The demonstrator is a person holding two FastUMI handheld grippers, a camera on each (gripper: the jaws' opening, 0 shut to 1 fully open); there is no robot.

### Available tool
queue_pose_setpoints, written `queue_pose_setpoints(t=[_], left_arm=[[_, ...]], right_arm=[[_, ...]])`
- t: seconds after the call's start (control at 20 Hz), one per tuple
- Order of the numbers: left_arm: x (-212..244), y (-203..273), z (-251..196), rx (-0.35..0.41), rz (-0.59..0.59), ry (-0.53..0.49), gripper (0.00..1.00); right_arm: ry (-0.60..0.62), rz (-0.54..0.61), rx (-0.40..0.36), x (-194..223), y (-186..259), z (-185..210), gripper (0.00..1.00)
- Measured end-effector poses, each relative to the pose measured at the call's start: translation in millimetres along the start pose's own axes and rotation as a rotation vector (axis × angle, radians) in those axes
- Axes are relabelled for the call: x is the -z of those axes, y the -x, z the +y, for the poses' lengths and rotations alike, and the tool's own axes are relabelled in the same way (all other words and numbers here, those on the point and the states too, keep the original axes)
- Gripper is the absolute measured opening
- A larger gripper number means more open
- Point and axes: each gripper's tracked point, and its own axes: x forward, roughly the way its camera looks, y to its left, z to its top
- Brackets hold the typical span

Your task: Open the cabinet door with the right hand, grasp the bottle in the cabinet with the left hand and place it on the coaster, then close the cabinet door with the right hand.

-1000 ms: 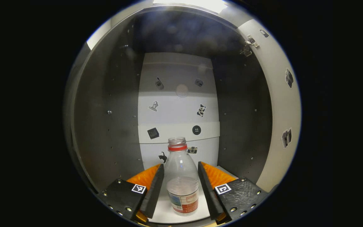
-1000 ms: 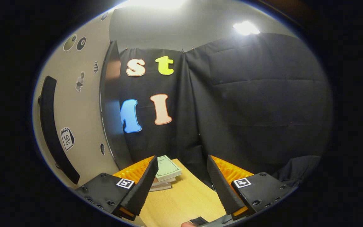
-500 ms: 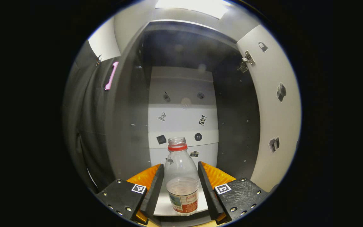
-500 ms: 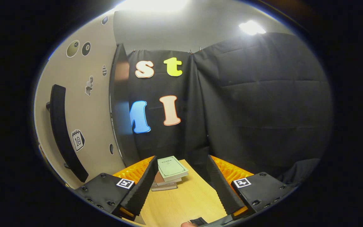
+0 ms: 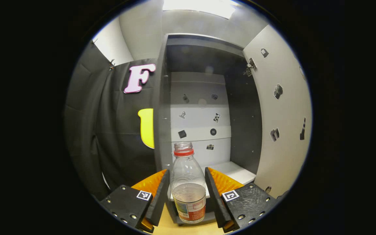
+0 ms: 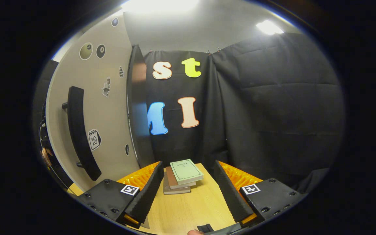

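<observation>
A clear bottle [image 5: 188, 186] with a red neck ring, no cap, a little liquid and a red and blue label stands upright between the fingers of my left gripper [image 5: 187, 171], which is shut on its body. It hangs just outside the open cabinet [image 5: 201, 107], over the front edge of the white shelf [image 5: 237, 173]. The cabinet door [image 5: 282, 107] stands open on the right of the left gripper view. In the right gripper view, my right gripper [image 6: 188, 163] is open and holds nothing, just right of the door's outer face [image 6: 109, 117] and its black handle [image 6: 80, 133].
A stack of books [image 6: 181, 176] lies on the wooden table [image 6: 191, 209] ahead of the right gripper, near the black cloth wall. The cabinet's dark side walls and white back panel carry small stickers. A strip of wooden table [image 5: 175, 227] lies under the bottle.
My left gripper has drawn back out of the cabinet with the bottle still in its grip. The right gripper has backed slightly away from the door, staying open.
</observation>
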Motion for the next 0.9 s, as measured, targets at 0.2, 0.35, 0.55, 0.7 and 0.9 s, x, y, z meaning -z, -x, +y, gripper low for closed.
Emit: queue_pose_setpoints(t=[0.2,0.35,0.55,0.7,0.9], left_arm=[[33,40,11,-0.035,0.032,0.040,0.60],[58,67,19,-0.057,0.035,0.064,0.60],[98,103,27,-0.092,0.049,0.070,0.61],[127,124,30,-0.118,0.056,0.076,0.58],[160,142,30,-0.140,0.051,0.078,0.61]], right_arm=[[0.004,-0.005,-0.023,1,1,3,0.98],[0.005,-0.004,-0.026,2,1,3,0.98],[0.004,0.026,-0.035,8,8,4,0.98],[0.012,0.035,-0.038,8,10,4,0.98],[0.032,0.036,-0.039,10,11,1,0.98]])
